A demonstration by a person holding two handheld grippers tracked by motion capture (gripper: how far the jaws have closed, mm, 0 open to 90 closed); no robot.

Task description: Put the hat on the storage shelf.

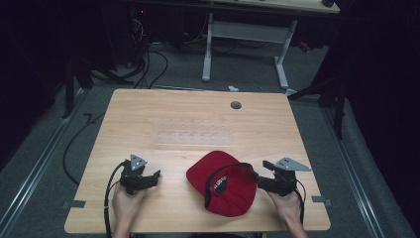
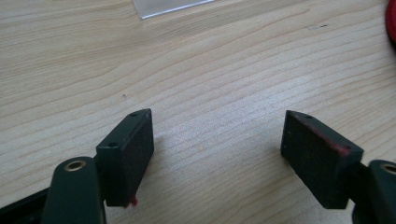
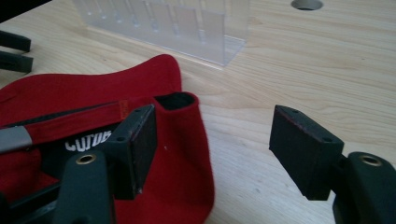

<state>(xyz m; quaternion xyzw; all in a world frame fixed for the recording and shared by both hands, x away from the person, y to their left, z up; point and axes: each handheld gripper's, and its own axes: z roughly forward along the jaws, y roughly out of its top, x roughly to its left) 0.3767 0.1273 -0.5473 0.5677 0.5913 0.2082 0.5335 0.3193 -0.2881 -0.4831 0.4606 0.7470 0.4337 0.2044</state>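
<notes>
A red cap (image 1: 224, 182) lies upside down on the wooden table (image 1: 148, 114), its dark lining and a patch of white lettering facing up, and everything else is easiest placed from it. Just beyond the cap, toward the far edge of the table, stands a clear plastic rack (image 1: 194, 135); in the right gripper view the same rack (image 3: 163, 25) rises just behind the cap's red brim (image 3: 135, 79). Farther back from the cap there is a small grey round hole (image 1: 236, 105) in the tabletop. The right gripper (image 1: 257, 177) sits at the cap's right edge, its jaws spread wide and pinching nothing; in its own view one black jaw hangs over the cap's red fabric (image 3: 182, 154) while the other is over bare wood, with no cloth pressed between them. The left gripper (image 1: 157, 175) rests to the left of the cap, apart from it, its jaws likewise spread with only bare table (image 2: 215, 84) between them. A hand holds each gripper from the near edge.
</notes>
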